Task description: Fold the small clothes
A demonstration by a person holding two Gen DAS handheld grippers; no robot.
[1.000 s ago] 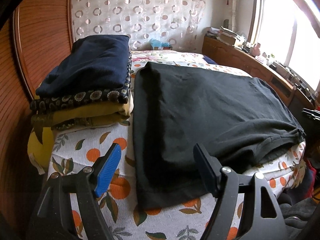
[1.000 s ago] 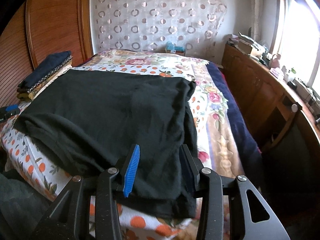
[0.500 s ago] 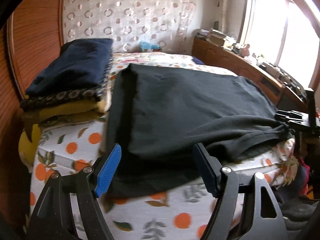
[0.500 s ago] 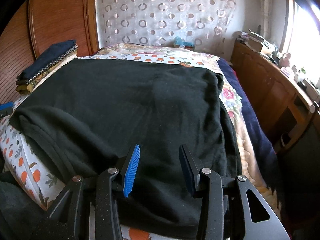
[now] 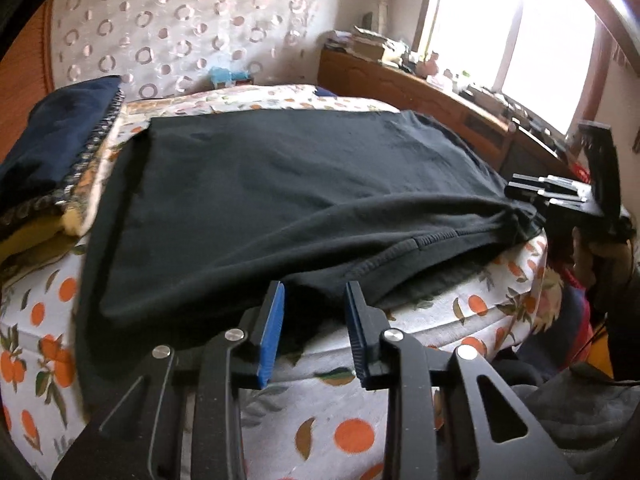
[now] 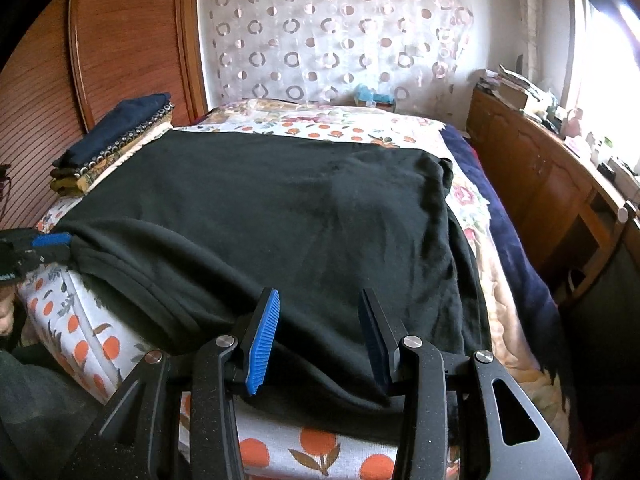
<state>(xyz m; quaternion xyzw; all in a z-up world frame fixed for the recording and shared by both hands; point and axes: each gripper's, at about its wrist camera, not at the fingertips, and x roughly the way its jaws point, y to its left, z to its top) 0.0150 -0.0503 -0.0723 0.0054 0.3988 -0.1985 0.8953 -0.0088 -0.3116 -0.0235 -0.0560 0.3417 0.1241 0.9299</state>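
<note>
Fingers of the left gripper (image 5: 314,308) are closing, with the near hem of the black garment (image 5: 288,188) lying between the blue pad and the dark one; a gap shows on each side of the cloth, so the pads do not press on it. Fingers of the right gripper (image 6: 318,320) stand at a middling gap over the garment's (image 6: 280,220) near edge; cloth shows between and under them, but whether the pads touch it I cannot tell.

All places below are given from the garment. It lies spread flat on the bed (image 6: 312,452), covering most of the near part of the orange-print sheet, its near hem draped slightly over the bed's edge and bunched into ridges there. At its far-left corner, just beside it, sits a stack of folded clothes (image 6: 108,140), navy on top, patterned and yellow layers under it. Beyond its far edge are more flowered bedding and a curtain (image 6: 328,40) with ring patterns. To its right run a dark blue blanket (image 6: 512,240) and then a wooden cabinet (image 6: 540,184) with clutter on top under a bright window. In the left wrist view the right gripper (image 5: 532,192) shows at the garment's near-right corner, touching the bunched cloth; in the right wrist view the left gripper (image 6: 52,240) shows at its near-left corner.
</note>
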